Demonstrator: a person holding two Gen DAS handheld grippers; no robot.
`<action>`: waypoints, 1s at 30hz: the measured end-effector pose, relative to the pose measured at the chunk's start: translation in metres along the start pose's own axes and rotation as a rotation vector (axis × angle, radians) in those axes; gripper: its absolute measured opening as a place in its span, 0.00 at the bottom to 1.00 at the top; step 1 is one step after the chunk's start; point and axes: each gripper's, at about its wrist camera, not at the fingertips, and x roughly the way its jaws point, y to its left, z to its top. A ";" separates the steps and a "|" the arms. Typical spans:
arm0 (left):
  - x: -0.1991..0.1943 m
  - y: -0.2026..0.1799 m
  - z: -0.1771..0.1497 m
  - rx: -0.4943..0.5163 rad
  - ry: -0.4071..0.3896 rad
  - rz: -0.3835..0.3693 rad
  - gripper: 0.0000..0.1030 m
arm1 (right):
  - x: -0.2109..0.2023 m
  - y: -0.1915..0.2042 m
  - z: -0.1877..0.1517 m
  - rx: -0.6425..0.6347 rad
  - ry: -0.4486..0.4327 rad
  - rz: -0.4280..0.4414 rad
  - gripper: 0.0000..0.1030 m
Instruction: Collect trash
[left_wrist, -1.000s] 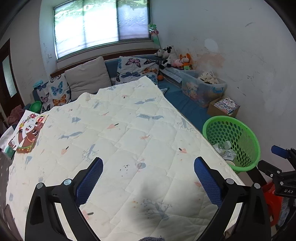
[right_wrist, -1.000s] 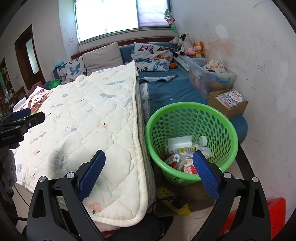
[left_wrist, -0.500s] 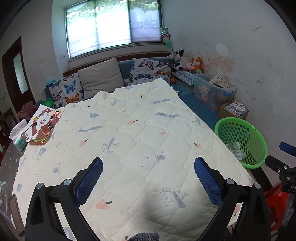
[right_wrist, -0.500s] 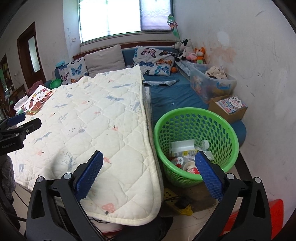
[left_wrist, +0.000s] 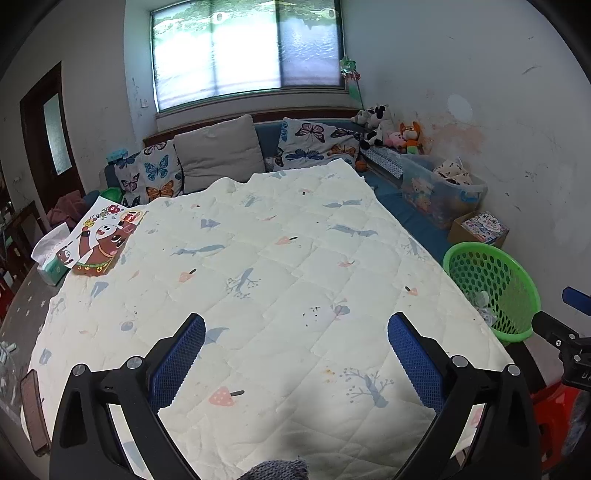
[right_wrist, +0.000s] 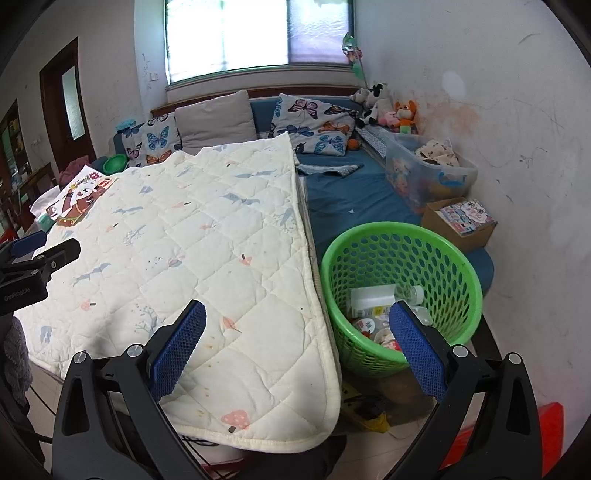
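Observation:
A green perforated basket (right_wrist: 402, 242) stands on the floor right of the quilted table and holds a clear plastic bottle (right_wrist: 384, 295) and several crumpled wrappers (right_wrist: 369, 326). It also shows in the left wrist view (left_wrist: 491, 284). My right gripper (right_wrist: 295, 343) is open and empty, hovering over the table's near right corner beside the basket. My left gripper (left_wrist: 295, 354) is open and empty above the near part of the white quilt (left_wrist: 258, 280). No loose trash shows on the quilt.
A cartoon picture book (left_wrist: 105, 236) and a tissue pack (left_wrist: 51, 254) lie at the table's left edge. A blue sofa with butterfly cushions (right_wrist: 317, 122), a clear storage bin (right_wrist: 424, 166) and a cardboard box (right_wrist: 461, 221) stand behind. A red stool (right_wrist: 498, 443) is at the lower right.
Both grippers have pulled back and risen a little, so more of the table and room shows. Both stay open and empty.

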 end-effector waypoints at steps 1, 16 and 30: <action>-0.001 0.001 0.000 -0.001 -0.002 0.001 0.93 | 0.000 0.000 0.000 0.000 -0.001 -0.001 0.96; -0.007 0.004 0.000 -0.022 -0.016 0.022 0.93 | 0.000 0.005 0.002 -0.003 -0.007 0.020 0.96; -0.006 0.008 0.000 -0.039 -0.017 0.031 0.93 | 0.002 0.009 0.001 -0.011 -0.003 0.024 0.96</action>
